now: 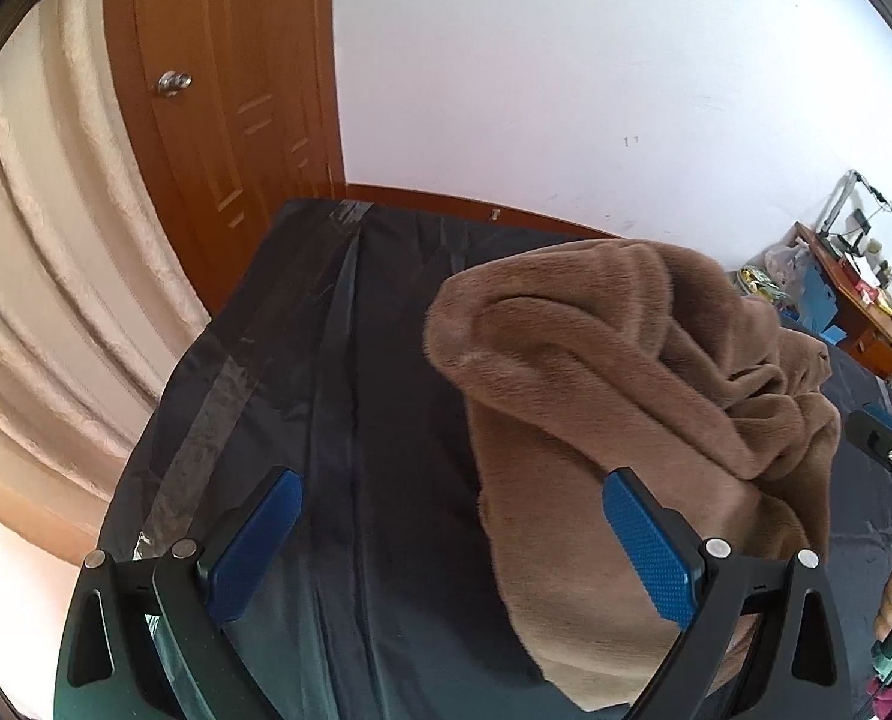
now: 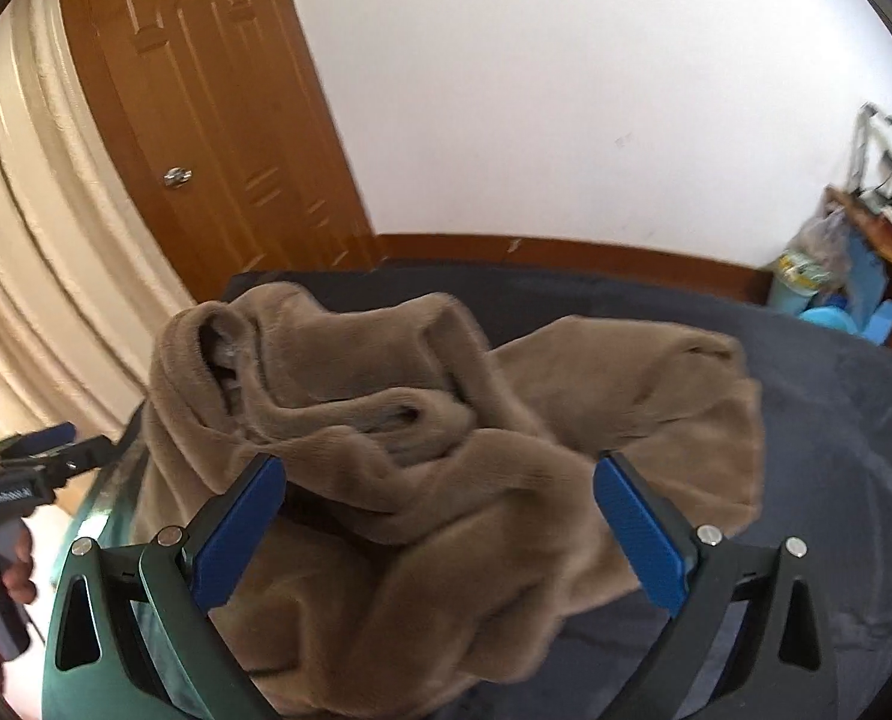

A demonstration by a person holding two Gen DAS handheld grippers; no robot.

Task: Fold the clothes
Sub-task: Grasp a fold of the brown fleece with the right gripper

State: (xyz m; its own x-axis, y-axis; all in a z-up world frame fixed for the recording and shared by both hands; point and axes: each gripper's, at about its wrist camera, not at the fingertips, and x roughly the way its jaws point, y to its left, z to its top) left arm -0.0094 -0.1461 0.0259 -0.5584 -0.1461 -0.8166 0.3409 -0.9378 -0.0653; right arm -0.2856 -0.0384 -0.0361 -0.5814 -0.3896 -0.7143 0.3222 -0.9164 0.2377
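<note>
Blue pads sit closest to the camera on both tongs; the left tongs (image 1: 451, 546) are wide apart with nothing between them, over the dark cover and the left side of the brown fuzzy garment (image 1: 625, 372); the right tongs (image 2: 440, 534) are wide apart too, holding nothing, right over the middle of the heap; the garment lies bunched up in a lump on the dark table (image 2: 835, 450), with folds, bumps and a rolled opening up near the far left; it is not folded flat now; it looks soft, thick and floppy, so it should bend easily and sag when lifted, and the fluffy pile may slip a bit; a good place to take hold would be an edge or a corner, not the fat middle; behind the table stand a brown door (image 1: 206, 90) and a white wall (image 2: 565, 90)
</note>
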